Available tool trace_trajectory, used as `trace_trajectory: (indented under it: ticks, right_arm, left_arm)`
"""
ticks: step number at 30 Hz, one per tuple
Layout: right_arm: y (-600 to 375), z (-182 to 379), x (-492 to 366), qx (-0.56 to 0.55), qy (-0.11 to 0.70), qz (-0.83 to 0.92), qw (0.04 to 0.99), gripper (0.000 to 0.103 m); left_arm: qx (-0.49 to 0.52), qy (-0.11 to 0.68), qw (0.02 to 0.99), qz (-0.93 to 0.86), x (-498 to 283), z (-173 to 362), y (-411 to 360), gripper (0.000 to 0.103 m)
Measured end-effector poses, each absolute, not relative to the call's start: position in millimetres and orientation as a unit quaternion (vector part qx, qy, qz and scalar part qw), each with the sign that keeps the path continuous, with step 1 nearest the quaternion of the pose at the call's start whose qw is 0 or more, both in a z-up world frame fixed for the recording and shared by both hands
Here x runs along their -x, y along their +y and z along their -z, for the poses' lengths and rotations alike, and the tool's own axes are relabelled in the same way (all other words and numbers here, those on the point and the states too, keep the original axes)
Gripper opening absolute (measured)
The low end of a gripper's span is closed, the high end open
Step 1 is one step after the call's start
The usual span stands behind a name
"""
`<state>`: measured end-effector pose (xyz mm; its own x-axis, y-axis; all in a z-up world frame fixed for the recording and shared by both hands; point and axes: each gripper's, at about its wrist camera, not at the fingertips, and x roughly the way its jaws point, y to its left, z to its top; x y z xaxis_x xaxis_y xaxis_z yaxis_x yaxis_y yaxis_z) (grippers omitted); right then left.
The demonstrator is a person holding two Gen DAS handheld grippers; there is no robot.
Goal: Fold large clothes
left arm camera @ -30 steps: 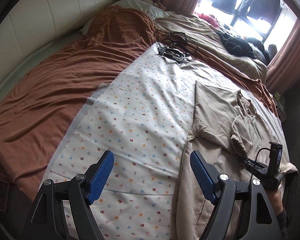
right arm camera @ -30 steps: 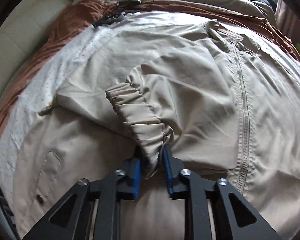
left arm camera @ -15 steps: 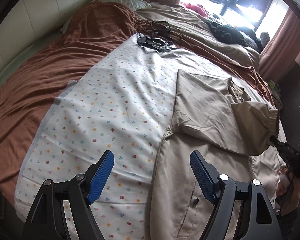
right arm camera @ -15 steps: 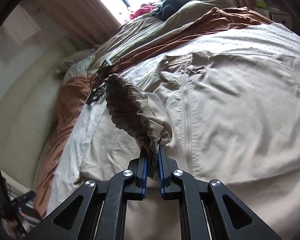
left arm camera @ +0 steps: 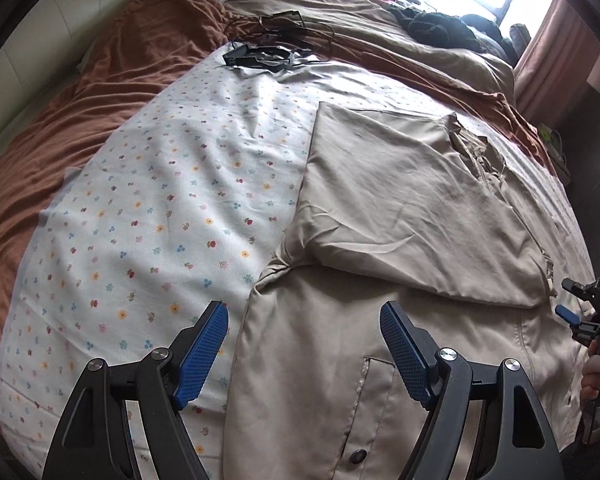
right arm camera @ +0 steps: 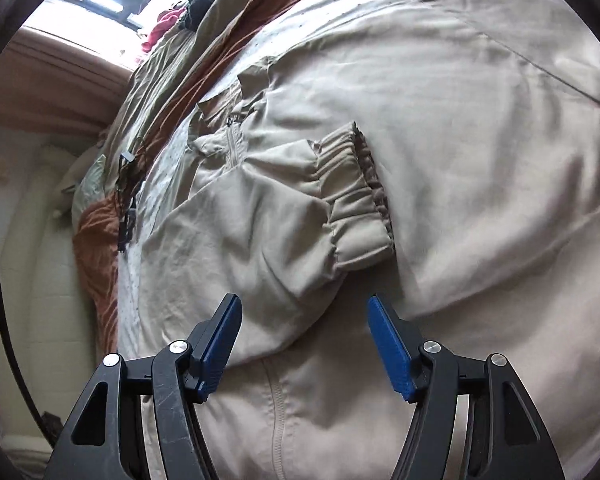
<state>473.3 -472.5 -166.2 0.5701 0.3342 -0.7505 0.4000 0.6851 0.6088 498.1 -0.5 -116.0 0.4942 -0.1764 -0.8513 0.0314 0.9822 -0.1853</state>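
Observation:
A large beige jacket (left arm camera: 380, 360) lies spread on the bed, zipper (right arm camera: 278, 400) up. One sleeve (left arm camera: 400, 208) is folded across its front, and the elastic cuff (right arm camera: 356, 204) rests flat on the body. My right gripper (right arm camera: 304, 299) hovers just behind the cuff with its jaws opening. The pads touch nothing and only loose sleeve cloth lies under the gap. In the left wrist view the right gripper (left arm camera: 564, 297) shows at the right edge, beside the cuff end. My left gripper (left arm camera: 303, 306) is open and empty above the jacket's left side seam.
A white floral sheet (left arm camera: 160, 200) lies under the jacket, with a rust-brown blanket (left arm camera: 80, 120) to its left. Black cables and frames (left arm camera: 268, 48) sit at the far end, dark clothes (left arm camera: 440, 26) near the window. A person's hand (left arm camera: 596, 372) holds the right gripper.
The right gripper carried the cuff across the jacket, rolled, then opened and let it go; the sleeve now lies flat. The left gripper, still open, came down closer to the jacket's left edge.

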Motion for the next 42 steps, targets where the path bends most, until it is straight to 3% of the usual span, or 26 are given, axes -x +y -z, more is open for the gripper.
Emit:
trace_trajectory:
  ticks: [3,5,7,12,15,23,28,32,35,42]
  right_arm:
    - [-472,181,-479,-0.408,0.470,0.011,0.783,0.064]
    - [-476,191,-483,-0.415,0.468,0.013,0.780,0.048]
    - [-479,198,-488,-0.417,0.471,0.023,0.777,0.024]
    - [-485,208,-497,-0.441,0.456,0.011,0.773,0.014]
    - [-482,208,-504,-0.432,0.455,0.009,0.779,0.012]
    - [-475,209,-521,-0.420,0.470,-0.005,0.776,0.012]
    - [-491,184,-506,-0.399,0.463,0.028,0.791,0.047]
    - [-517,158,-486,-0.384,0.434,0.051,0.813,0.047]
    - [-545,147,-470,-0.373,0.418,0.079,0.824,0.047]
    - [-619,126,-429,-0.367,0.375,0.155,0.837,0.047]
  left_arm:
    - [0.073,0.504,0.859,0.057,-509,125,-4,0.080]
    - [0.073,0.511,0.855,0.054,-517,135,-5,0.079]
    - [0.066,0.518,0.852,0.049,-523,145,-8,0.077]
    - [0.026,0.535,0.844,0.023,-543,171,-13,0.058]
    - [0.018,0.540,0.842,0.002,-551,182,-7,0.037]
    - [0.042,0.535,0.843,-0.021,-562,187,8,0.036]
    - [0.041,0.538,0.841,-0.032,-556,177,2,0.037]
    - [0.070,0.524,0.848,-0.019,-543,162,2,0.039]
    - [0.086,0.518,0.850,0.022,-533,151,-6,0.051]
    - [0.080,0.503,0.858,0.064,-511,131,-29,0.062]
